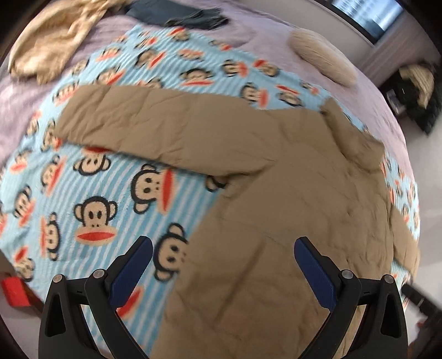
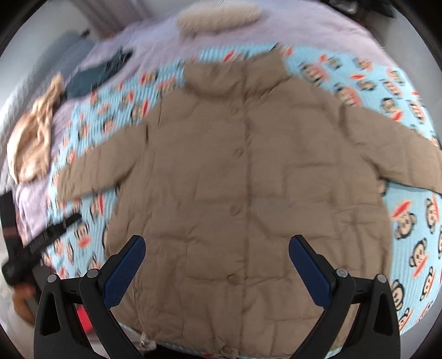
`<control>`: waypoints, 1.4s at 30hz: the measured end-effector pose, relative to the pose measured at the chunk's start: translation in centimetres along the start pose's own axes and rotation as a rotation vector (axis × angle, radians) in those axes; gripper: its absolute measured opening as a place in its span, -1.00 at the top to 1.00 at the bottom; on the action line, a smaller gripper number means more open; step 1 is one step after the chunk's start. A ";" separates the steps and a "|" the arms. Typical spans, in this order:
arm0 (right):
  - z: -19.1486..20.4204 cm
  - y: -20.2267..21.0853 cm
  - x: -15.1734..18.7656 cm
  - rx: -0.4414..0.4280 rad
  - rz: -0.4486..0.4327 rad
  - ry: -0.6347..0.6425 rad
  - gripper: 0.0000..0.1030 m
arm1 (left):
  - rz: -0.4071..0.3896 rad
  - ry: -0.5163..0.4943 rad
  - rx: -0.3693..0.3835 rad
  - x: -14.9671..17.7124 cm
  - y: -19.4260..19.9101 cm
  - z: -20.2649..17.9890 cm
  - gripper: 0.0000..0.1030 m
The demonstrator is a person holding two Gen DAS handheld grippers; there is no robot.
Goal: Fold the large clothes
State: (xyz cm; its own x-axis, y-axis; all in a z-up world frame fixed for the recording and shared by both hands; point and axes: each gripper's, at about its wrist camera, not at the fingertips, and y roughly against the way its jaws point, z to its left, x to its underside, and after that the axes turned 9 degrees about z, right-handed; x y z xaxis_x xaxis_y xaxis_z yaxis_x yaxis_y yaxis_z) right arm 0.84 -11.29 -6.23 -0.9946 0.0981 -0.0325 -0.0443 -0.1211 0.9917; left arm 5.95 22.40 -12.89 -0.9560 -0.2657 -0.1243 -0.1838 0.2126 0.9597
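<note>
A tan padded jacket (image 2: pixel 243 176) lies flat, front up and buttoned, on a blue monkey-print blanket (image 2: pixel 408 221), both sleeves spread out sideways. In the left wrist view the jacket (image 1: pixel 276 221) shows its body and its left sleeve (image 1: pixel 154 124) stretching away to the left. My left gripper (image 1: pixel 223 248) is open and empty, above the jacket's left side near the hem. My right gripper (image 2: pixel 216 245) is open and empty, above the lower front of the jacket. The left gripper also shows at the left of the right wrist view (image 2: pixel 41 237).
The blanket (image 1: pixel 83 198) covers a bed with a lilac sheet (image 1: pixel 25 110). A beige garment (image 1: pixel 55 36), a dark teal garment (image 1: pixel 176 13) and a fluffy cream cushion (image 1: pixel 323 55) lie at the far side. A red object (image 1: pixel 15 290) sits by the bed's left edge.
</note>
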 end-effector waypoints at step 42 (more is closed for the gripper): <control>16.9 -20.1 -15.7 -0.399 0.040 0.141 0.65 | -0.361 -0.169 0.239 -16.9 -0.3 3.5 0.75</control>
State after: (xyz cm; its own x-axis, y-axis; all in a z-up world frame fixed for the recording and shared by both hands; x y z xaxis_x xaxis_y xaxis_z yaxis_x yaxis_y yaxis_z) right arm 18.94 6.30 -23.55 -0.9981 -0.0473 -0.0387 -0.0101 -0.4976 0.8673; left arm 21.31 30.12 -11.94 -0.8412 -0.2100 -0.4984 -0.5406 0.3505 0.7648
